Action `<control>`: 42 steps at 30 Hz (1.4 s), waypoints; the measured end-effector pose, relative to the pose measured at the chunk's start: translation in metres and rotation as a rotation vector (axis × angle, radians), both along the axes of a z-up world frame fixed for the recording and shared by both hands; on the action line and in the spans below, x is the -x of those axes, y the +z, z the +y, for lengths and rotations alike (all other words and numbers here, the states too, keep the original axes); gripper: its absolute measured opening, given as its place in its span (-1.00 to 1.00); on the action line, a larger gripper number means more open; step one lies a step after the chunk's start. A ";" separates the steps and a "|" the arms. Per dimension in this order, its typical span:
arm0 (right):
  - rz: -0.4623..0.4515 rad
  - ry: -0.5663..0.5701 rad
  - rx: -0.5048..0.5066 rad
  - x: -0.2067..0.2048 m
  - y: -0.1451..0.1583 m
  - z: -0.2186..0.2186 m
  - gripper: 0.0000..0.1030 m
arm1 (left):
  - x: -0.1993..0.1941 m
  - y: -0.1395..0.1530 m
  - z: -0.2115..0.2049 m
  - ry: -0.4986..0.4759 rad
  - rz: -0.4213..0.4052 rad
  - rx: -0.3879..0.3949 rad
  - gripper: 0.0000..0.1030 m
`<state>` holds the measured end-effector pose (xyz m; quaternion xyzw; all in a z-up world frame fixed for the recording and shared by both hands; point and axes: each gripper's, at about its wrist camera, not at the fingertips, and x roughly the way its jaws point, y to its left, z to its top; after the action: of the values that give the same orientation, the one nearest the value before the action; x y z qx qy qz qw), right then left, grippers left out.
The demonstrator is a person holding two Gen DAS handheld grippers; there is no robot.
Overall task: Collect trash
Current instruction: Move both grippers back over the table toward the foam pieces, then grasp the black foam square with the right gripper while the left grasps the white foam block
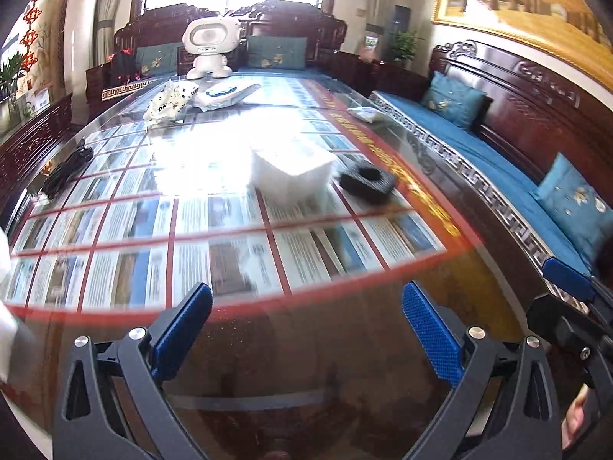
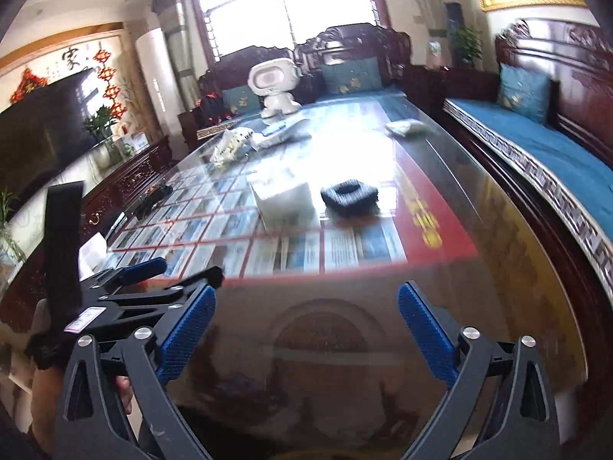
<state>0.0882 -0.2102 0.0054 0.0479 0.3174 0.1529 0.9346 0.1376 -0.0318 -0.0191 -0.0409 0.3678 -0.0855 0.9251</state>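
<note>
A crumpled white wrapper with dark and yellow print [image 1: 168,102] lies toward the table's far left part, bunched and partly standing up on the glass. Just to its right, nearer the far edge, a flattened white plastic package with a blue patch [image 1: 226,95] lies flat — the two look close, whether touching is unclear. A small pale crumpled packet [image 1: 364,113] sits alone near the table's right edge, well apart from both. In the right wrist view the same three show — wrapper [image 2: 229,145], package [image 2: 279,133], packet [image 2: 406,127].
</note>
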 end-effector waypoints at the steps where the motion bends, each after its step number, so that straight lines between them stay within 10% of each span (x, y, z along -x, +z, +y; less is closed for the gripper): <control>1: 0.002 0.007 0.012 -0.009 -0.001 0.002 0.52 | -0.013 0.001 0.002 0.013 -0.002 -0.003 0.92; 20: 0.133 0.113 0.126 -0.168 -0.051 0.022 -0.34 | -0.134 -0.022 0.007 -0.006 0.013 0.014 0.92; 42: 0.210 0.084 0.240 -0.220 -0.077 0.043 -0.34 | -0.141 -0.029 0.012 -0.024 0.042 0.006 0.92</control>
<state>0.3087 -0.1676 -0.0713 -0.0618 0.4309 0.1471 0.8882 0.2784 -0.0196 -0.0477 -0.0410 0.3873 -0.0969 0.9159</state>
